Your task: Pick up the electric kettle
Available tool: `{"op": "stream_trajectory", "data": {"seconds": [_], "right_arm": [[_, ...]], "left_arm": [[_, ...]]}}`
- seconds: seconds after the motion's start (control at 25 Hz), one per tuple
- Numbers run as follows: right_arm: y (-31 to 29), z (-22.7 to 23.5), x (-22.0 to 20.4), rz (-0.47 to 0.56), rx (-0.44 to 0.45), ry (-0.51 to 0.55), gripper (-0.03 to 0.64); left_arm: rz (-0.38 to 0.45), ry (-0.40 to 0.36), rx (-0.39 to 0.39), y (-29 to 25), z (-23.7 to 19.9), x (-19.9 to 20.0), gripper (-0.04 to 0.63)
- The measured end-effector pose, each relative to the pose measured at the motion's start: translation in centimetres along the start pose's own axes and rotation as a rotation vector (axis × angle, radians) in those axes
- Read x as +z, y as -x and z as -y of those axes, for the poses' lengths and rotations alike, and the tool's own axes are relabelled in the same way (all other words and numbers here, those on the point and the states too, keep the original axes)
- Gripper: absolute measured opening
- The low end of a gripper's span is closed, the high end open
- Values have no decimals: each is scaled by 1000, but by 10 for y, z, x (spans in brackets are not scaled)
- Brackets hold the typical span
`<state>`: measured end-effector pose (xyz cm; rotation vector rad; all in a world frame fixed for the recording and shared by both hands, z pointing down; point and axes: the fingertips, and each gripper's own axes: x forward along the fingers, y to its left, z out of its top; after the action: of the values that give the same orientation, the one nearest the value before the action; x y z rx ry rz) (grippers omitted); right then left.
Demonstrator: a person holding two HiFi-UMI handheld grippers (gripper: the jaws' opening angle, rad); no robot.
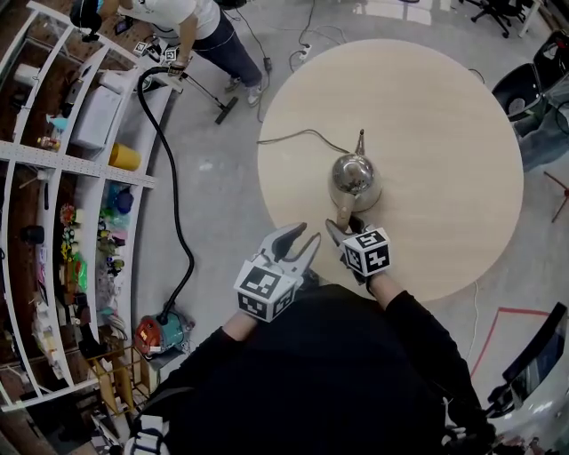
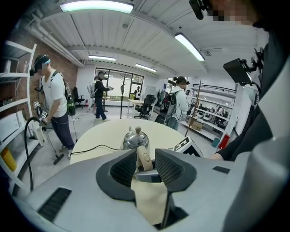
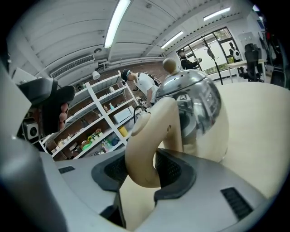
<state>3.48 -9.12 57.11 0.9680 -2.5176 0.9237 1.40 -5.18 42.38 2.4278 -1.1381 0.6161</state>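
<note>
The kettle [image 1: 356,178] stands near the middle of the round counter [image 1: 444,133]. The right tongs [image 1: 343,229] clench its cream handle [image 3: 144,149]. The left tongs [image 1: 300,242] gape empty over the counter's near edge.

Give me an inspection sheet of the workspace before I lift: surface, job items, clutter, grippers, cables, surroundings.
Surface: round pale table, no spills seen.
Job's things: electric kettle upright near the middle, its handle toward the wearer.
Clutter: nothing seen on the table.
Grippers: right gripper closed on the handle; left gripper open, holding nothing, at the table's near edge.
Cables: power cord runs across the table from the kettle to the left edge; black hose lies on the floor.
Surroundings: shelving at left, a person beside it, chairs at right.
</note>
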Motion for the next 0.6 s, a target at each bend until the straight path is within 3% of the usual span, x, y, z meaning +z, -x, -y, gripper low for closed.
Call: {"op": "stream_trajectory", "data": {"seconds": [0.16, 0.36, 0.48, 0.6], "right_arm": [[25, 37, -2, -22, -62, -25, 169], [52, 80, 14, -2, -271, 40, 169], [68, 94, 23, 16, -390, 71, 170], [73, 104, 22, 13, -442, 78, 170]], "left_arm": [[-12, -35, -45, -24, 16, 9, 141], [-5, -45, -87, -37, 17, 21, 143], [25, -9, -88, -43, 11, 32, 143], [55, 75, -73, -55, -9, 35, 143]]}}
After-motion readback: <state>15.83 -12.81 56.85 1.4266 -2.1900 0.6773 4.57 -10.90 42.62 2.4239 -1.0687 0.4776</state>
